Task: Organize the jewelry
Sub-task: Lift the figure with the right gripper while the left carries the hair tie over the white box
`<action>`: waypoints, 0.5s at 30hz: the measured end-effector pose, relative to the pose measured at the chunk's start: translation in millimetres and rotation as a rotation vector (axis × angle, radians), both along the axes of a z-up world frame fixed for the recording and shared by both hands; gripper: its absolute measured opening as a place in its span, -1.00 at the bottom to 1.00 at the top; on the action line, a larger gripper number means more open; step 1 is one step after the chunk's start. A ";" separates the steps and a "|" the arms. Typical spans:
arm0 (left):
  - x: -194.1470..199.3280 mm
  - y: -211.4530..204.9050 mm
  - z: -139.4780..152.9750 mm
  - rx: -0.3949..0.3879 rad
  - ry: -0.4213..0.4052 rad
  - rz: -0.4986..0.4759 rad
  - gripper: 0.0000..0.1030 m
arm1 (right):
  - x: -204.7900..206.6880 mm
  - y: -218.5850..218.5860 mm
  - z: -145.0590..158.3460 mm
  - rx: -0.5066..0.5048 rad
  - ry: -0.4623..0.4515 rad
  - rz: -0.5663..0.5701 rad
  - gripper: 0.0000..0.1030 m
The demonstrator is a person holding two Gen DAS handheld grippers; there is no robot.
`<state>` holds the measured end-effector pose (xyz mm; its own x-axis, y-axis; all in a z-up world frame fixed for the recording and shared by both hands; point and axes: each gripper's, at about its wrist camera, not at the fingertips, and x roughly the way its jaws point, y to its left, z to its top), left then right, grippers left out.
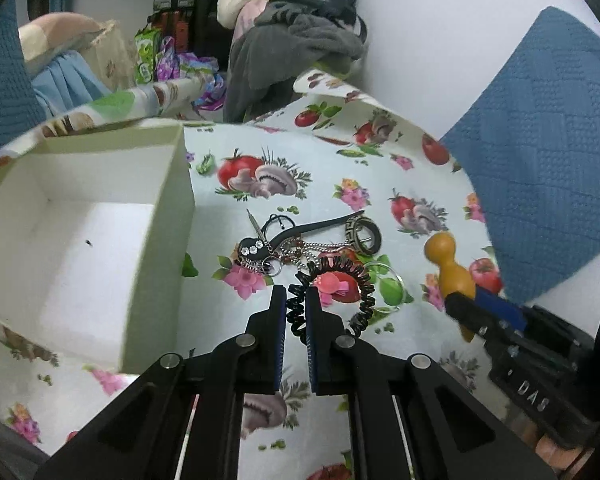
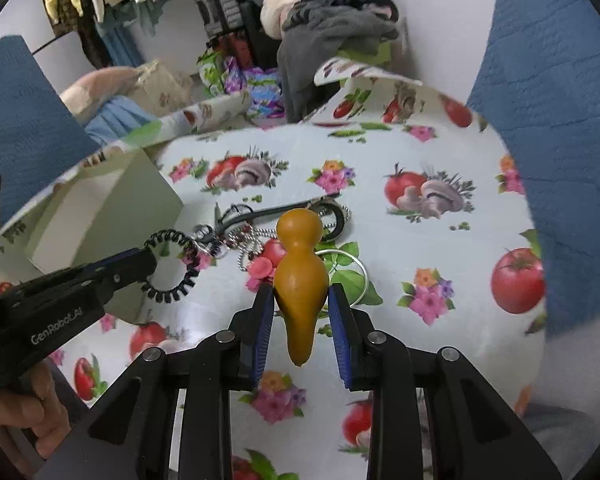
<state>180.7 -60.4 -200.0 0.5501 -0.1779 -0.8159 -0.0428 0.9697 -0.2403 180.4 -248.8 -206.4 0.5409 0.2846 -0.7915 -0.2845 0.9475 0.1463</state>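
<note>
While both grippers hung above the flowered tablecloth (image 1: 384,152), the open white box (image 1: 168,216) lay at about ten o'clock from the left gripper (image 1: 296,300), close beside it, and well off at nine o'clock from the right gripper (image 2: 300,300); the left hand looked the nearer one for a drop into the box. The left gripper's jaws were nearly closed and pinched a black coiled hair tie (image 1: 340,280), a springy spiral loop that curved away toward one o'clock, its far part near the jewelry pile. The right gripper's jaws stood partly apart and clamped the wide body of a mustard-yellow gourd-shaped piece (image 2: 300,280), smooth and matte, its round head pointing to twelve o'clock and its narrow tail to six, so its long axis ran along the fingers. On the cloth just beyond both grippers lay the remaining jewelry pile (image 1: 300,244): a black strap with clear stones, a beaded chain, a patterned black-and-gold bangle (image 1: 364,236), a thin silver ring and a small pink clip, tangled together. The box looked empty apart from one tiny dark speck.
</note>
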 end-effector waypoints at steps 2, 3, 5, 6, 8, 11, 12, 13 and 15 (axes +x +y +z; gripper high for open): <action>-5.4 2.8 12.7 0.008 -0.016 -0.003 -0.85 | -6.3 -1.3 14.2 0.000 -0.029 -0.010 -0.52; -8.0 4.5 19.3 0.006 -0.024 -0.004 -0.85 | -9.2 -1.4 22.2 0.003 -0.042 -0.016 -0.52; -13.0 10.5 37.4 -0.001 -0.047 -0.006 -0.85 | -14.1 -0.3 38.6 0.012 -0.062 -0.025 -0.52; -13.7 12.4 43.5 0.003 -0.055 -0.006 -0.85 | -15.4 -0.6 45.1 0.013 -0.072 -0.028 -0.52; -17.0 19.0 62.8 0.012 -0.081 -0.004 -0.85 | -18.9 1.6 60.3 0.013 -0.094 -0.033 -0.52; -18.7 29.0 84.3 0.013 -0.109 -0.005 -0.85 | -22.6 7.8 83.4 0.018 -0.129 -0.039 -0.52; -19.2 33.1 93.1 0.021 -0.123 -0.003 -0.85 | -23.5 11.0 91.8 0.018 -0.142 -0.042 -0.52; -19.5 37.2 100.1 0.026 -0.133 -0.002 -0.85 | -24.5 14.3 100.0 0.018 -0.156 -0.044 -0.52; -19.5 45.3 112.1 0.024 -0.146 0.001 -0.85 | -26.7 20.2 112.8 0.017 -0.181 -0.046 -0.52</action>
<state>161.2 -15.1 -87.8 0.6632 -0.1589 -0.7314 -0.0097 0.9753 -0.2207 153.7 -228.5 -93.6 0.6869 0.2690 -0.6751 -0.2640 0.9579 0.1130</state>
